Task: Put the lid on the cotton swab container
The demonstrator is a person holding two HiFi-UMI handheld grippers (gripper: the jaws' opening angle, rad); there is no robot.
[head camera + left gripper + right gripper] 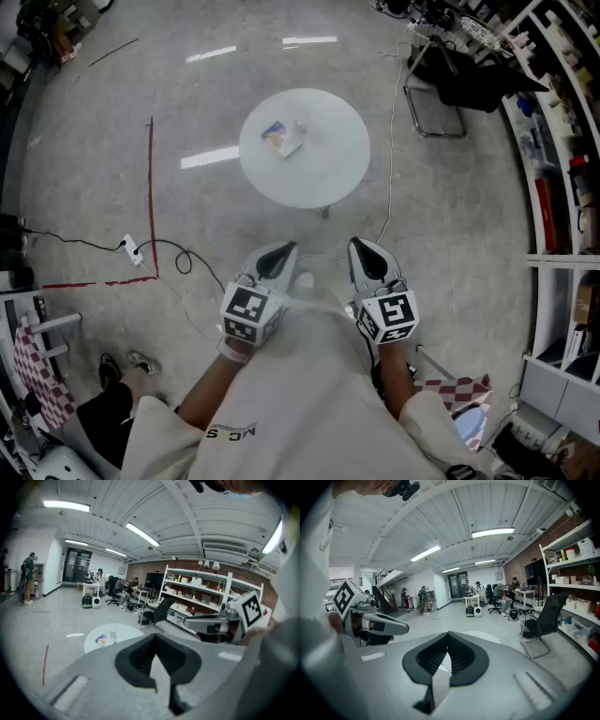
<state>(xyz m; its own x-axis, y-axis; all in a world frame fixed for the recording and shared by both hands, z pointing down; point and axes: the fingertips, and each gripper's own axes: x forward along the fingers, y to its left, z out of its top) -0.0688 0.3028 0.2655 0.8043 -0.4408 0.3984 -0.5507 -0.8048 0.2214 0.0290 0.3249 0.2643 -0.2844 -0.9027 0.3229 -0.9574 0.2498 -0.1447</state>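
Note:
A round white table (319, 173) stands on the floor ahead of me. On it lie a colourful packet (277, 139) and a small clear container (301, 129); I cannot make out a lid. My left gripper (275, 260) and right gripper (370, 258) are held close to my body, well short of the table, both shut with nothing between the jaws. In the left gripper view the table (123, 631) with the packet (101, 640) and container (113, 635) shows beyond the shut left gripper (156, 656). The right gripper (447, 656) hides most of the table (487, 636).
A black chair (441, 89) stands right of the table, and shelving (562, 159) runs along the right wall. Red tape (150, 187) and cables (173, 255) lie on the floor to the left. People and desks are far off.

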